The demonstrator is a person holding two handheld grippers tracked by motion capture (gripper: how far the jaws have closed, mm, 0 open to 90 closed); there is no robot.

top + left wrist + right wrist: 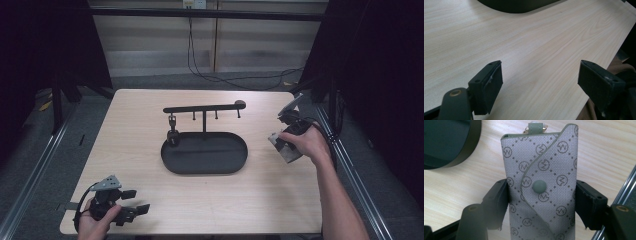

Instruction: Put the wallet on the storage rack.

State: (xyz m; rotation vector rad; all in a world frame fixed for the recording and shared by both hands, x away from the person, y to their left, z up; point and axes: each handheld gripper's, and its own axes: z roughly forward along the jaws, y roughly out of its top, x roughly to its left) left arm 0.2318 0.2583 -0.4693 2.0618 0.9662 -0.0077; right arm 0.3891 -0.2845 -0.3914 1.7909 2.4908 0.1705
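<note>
1. On the bench [150, 107], in the middle, sits a dark oval tray [204, 152] with a hook stand [204, 107].
2. At the right edge, the right claw [541, 202] squeezes a grey key pouch [541, 165] by its sides. It looks light and soft, so hold the middle.
3. Near left, the left claw [540, 82] is wide open and empty.

Wood table [150, 210], grey floor [160, 80] (dim bg).
</note>
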